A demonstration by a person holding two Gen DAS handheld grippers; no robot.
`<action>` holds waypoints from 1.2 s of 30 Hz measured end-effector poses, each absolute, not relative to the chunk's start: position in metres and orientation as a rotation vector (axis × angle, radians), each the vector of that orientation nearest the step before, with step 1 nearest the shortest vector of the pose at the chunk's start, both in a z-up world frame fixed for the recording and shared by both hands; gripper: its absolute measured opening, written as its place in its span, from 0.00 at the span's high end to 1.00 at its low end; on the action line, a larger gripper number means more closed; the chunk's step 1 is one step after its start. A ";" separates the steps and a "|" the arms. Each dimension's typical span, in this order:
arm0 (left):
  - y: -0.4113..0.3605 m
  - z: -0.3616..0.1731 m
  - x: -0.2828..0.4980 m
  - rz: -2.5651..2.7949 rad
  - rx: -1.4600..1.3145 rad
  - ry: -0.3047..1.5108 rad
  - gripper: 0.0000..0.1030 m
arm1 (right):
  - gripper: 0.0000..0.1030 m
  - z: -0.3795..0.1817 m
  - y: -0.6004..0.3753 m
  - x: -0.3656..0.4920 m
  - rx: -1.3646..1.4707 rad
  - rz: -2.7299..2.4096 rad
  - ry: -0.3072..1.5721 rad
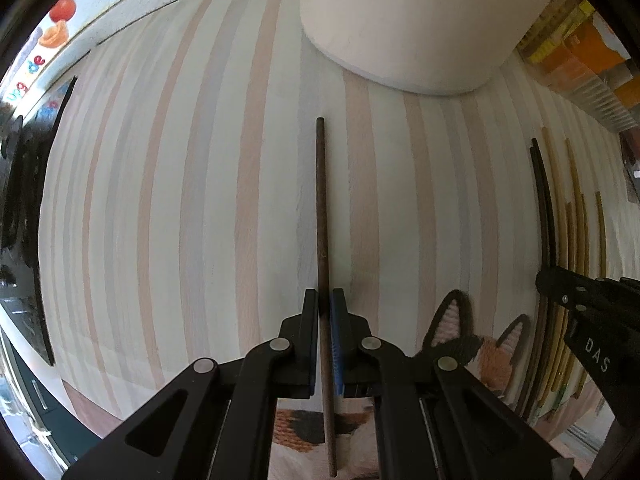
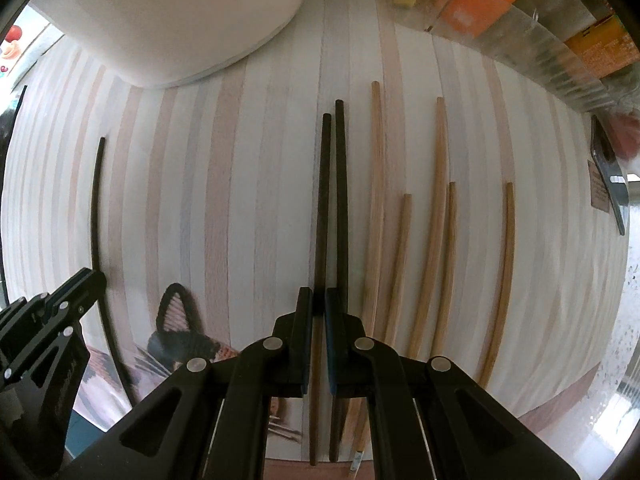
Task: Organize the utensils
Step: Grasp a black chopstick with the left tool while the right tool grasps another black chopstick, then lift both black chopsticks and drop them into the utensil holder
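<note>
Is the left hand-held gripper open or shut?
Shut: the left hand-held gripper has both pads pressed against a single dark chopstick running between them.

A pastel-striped cloth [image 1: 180, 208] covers the table beneath the jaws; ahead stands a broad white cylinder [image 1: 408, 20], with daylight beyond it.

A home dining table: striped tablecloth [image 1: 200, 200], chopsticks [image 2: 436, 208], cat-face mat [image 1: 480, 344].

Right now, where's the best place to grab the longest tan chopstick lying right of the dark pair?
Probably mid-shaft on the tan chopstick, from straight above, jaws across its width. It lies flat on the striped mat, with a clear gap either side up there.
</note>
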State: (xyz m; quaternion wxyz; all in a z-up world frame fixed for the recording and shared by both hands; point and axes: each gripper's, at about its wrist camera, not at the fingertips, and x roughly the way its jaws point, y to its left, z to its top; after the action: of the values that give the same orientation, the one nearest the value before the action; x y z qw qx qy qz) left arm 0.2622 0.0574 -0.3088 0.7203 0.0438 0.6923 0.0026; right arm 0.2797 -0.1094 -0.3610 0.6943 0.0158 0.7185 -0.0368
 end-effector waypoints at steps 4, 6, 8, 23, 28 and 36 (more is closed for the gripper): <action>0.054 -0.308 0.257 0.013 0.102 1.523 0.97 | 0.94 -0.359 -0.112 0.287 0.031 -0.080 1.609; 0.052 -0.308 0.253 0.008 0.101 1.527 0.97 | 0.94 -0.358 -0.112 0.288 0.032 -0.078 1.600; 0.051 -0.304 0.248 0.000 0.099 1.533 0.97 | 0.94 -0.360 -0.114 0.282 0.044 -0.065 1.580; 0.060 -0.194 0.215 -0.019 0.032 1.305 0.97 | 0.95 -0.296 -0.136 0.250 0.178 0.060 1.412; 0.066 -0.145 0.215 -0.022 0.006 1.189 0.97 | 0.95 -0.266 -0.138 0.243 0.185 0.101 1.340; 0.073 -0.042 0.223 -0.047 -0.040 0.929 0.97 | 0.95 -0.170 -0.141 0.252 0.229 0.158 1.118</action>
State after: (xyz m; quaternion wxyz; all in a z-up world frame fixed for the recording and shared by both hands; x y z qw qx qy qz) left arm 0.2232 0.0730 -0.0419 0.8937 -0.0193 0.4478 -0.0225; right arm 0.2525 -0.1413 -0.1697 0.8387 0.1081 0.5285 0.0745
